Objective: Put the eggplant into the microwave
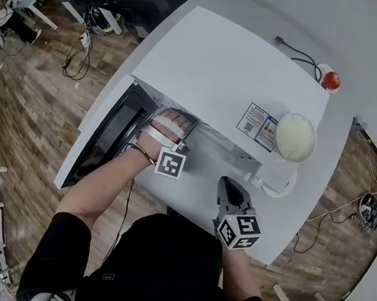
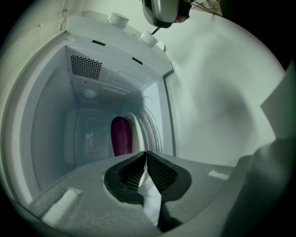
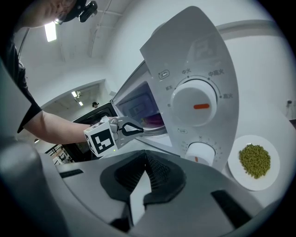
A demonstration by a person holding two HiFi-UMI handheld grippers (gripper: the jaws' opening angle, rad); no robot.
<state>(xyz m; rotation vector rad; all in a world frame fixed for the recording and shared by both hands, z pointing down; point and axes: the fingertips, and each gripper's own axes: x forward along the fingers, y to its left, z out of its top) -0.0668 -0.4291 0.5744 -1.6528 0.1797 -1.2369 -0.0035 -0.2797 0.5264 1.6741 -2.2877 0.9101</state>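
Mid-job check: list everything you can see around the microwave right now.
White microwave oven: one, white, on the table, door open.
Purple eggplant: one, purple, inside the microwave cavity.
Round white table: one, white, under the microwave.
White bowl of pale grains: one, white, by the microwave's right end.
White plate: one, white, right of the control panel, holding green beans.
Red push button: one, red, far side of the table, cable attached.
Left hand-held gripper: one, grey, jaws together, empty, at the cavity mouth.
Right hand-held gripper: one, grey, jaws together, empty, before the control panel.
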